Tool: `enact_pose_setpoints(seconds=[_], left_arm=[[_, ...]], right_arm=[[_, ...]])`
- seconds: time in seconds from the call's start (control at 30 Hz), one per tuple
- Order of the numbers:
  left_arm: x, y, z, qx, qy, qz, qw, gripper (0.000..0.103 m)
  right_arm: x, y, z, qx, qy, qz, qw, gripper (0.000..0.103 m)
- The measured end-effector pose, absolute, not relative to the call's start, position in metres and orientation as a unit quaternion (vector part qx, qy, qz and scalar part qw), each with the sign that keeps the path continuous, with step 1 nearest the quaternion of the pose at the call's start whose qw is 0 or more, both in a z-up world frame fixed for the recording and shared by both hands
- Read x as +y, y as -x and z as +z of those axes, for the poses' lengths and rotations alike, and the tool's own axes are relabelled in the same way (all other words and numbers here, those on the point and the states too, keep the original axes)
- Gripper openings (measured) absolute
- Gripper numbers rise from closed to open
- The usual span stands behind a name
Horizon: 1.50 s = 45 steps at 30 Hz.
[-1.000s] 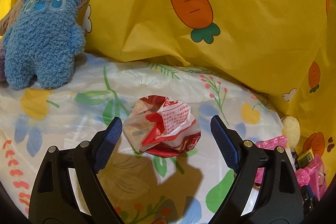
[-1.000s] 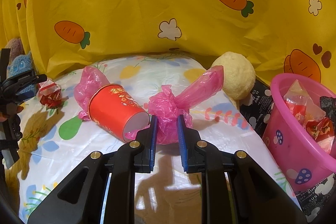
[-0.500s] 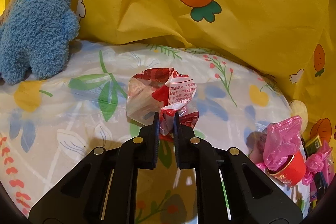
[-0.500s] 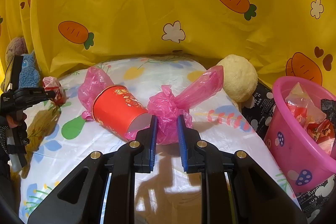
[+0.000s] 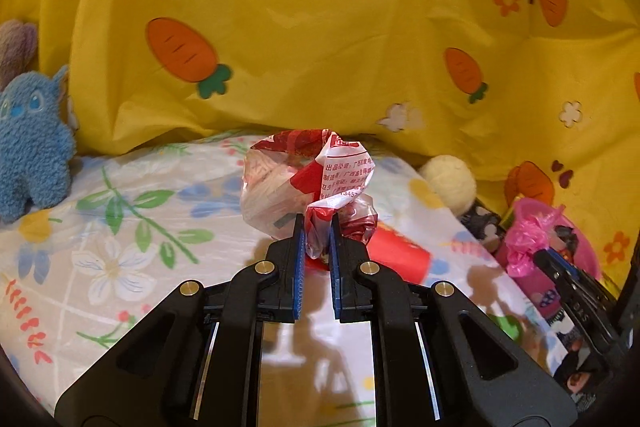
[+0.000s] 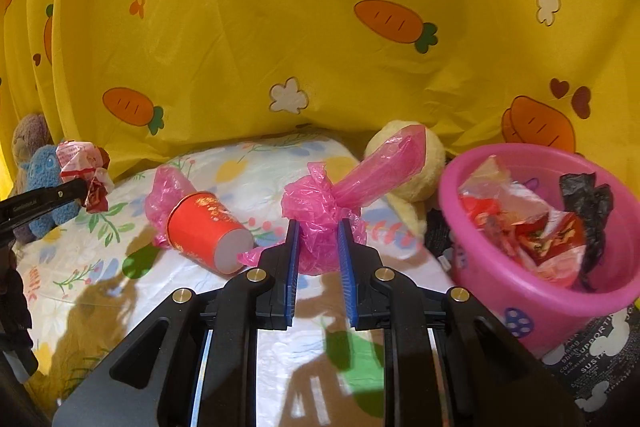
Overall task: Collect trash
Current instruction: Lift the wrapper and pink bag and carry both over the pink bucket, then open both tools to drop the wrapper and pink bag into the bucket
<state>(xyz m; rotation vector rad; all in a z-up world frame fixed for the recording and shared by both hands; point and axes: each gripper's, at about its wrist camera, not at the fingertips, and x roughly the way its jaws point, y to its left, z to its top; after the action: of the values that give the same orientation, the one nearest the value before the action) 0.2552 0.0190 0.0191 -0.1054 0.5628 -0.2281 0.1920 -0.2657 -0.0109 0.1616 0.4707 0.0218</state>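
Only right view shows basin (image 6: 472, 267) contents, left tongs (image 5: 316, 227) clamping wrapper (image 5: 304, 183), right tongs (image 6: 318, 227) clamping pink bag (image 6: 320, 203)

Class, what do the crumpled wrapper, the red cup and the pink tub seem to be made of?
Crumpled wrapper: thin glossy plastic film, part clear, printed red and white, sharply creased.
Red cup: probably coated paper; smooth printed wall, matte white base.
Pink tub: seemingly moulded rigid plastic, with a smooth thick rim.

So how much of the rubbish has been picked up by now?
Some wrappers already sit in the pink bin. The left gripper pinches a crumpled red-and-white wrapper; the right gripper clamps a pink plastic bag. Neither is binned yet. A red paper cup lies on the sheet.
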Motion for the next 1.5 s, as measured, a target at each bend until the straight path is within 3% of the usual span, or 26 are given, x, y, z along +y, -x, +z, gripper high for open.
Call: enact_pose_setpoints(seconds=[0.5,0.83,1.2,1.23,1.3,1.37,1.43,1.5], left_arm=[[-0.213,-0.222,0.019,0.285,-0.001,-0.342,0.896,0.010],[-0.295,-0.256,-0.002,0.320,-0.025,-0.375,0.870,0.011],[-0.334,-0.301,-0.047,0.389,-0.047,-0.355,0.849,0.016],[-0.334,-0.302,-0.049,0.389,-0.049,-0.354,0.849,0.017],[-0.331,-0.300,-0.048,0.381,-0.054,-0.352,0.853,0.034],[-0.321,-0.301,-0.044,0.379,-0.036,-0.343,0.859,0.071],[-0.307,-0.299,-0.035,0.360,-0.008,-0.344,0.867,0.084],[-0.297,-0.297,-0.028,0.351,0.009,-0.354,0.867,0.089]], right_arm=[[-0.410,-0.152,0.011,0.209,-0.127,-0.124,0.962,0.020],[-0.440,-0.153,0.011,0.197,-0.144,-0.135,0.960,0.020],[-0.450,-0.163,0.002,0.205,-0.146,-0.138,0.958,0.020],[-0.449,-0.164,0.002,0.206,-0.145,-0.137,0.958,0.020],[-0.450,-0.166,0.001,0.208,-0.143,-0.136,0.958,0.020],[-0.449,-0.169,0.000,0.210,-0.143,-0.134,0.958,0.020],[-0.449,-0.170,0.000,0.211,-0.143,-0.134,0.958,0.020],[-0.449,-0.171,0.000,0.213,-0.143,-0.132,0.958,0.020]])
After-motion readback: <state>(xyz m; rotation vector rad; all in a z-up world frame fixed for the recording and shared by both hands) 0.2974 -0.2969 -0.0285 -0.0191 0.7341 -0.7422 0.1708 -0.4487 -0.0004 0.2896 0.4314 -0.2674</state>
